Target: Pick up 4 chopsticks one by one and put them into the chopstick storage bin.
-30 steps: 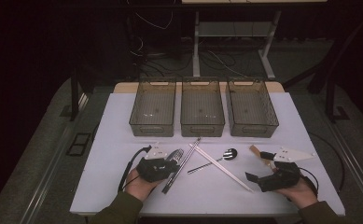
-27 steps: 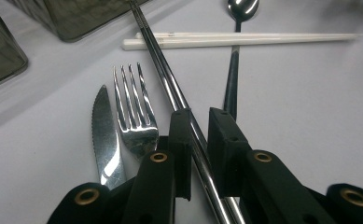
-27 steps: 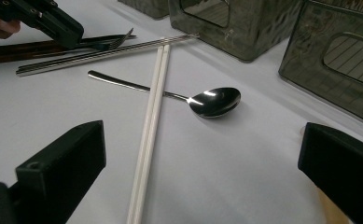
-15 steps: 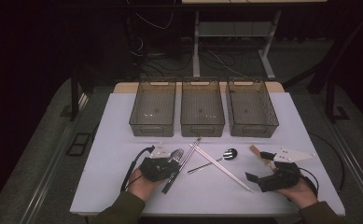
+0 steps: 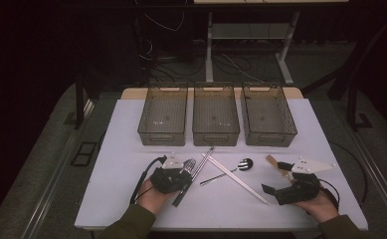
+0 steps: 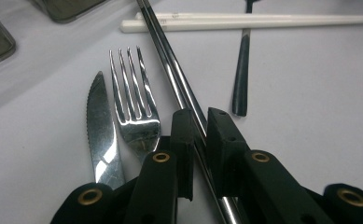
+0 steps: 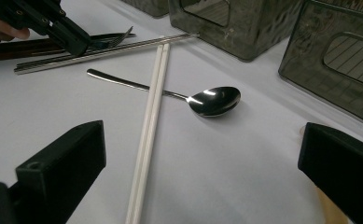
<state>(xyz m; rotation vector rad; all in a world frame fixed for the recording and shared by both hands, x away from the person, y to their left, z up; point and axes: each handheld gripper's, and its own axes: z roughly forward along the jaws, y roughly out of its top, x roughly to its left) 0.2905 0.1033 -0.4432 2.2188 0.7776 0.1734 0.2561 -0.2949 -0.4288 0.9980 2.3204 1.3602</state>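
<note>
Three bins [image 5: 215, 119] are standing in a row, blocking the far side of the table [image 5: 121, 149]. The fork [image 6: 133, 102] and knife [image 6: 102, 135] are lying close beside the metal chopsticks [image 6: 170, 70]. White chopsticks [image 7: 149, 126] are crossing the spoon [image 7: 207, 100] in the middle. Bare table is lying open at the near edge.

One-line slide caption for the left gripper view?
Left gripper closed on metal chopsticks, beside fork and knife on white table.
</note>
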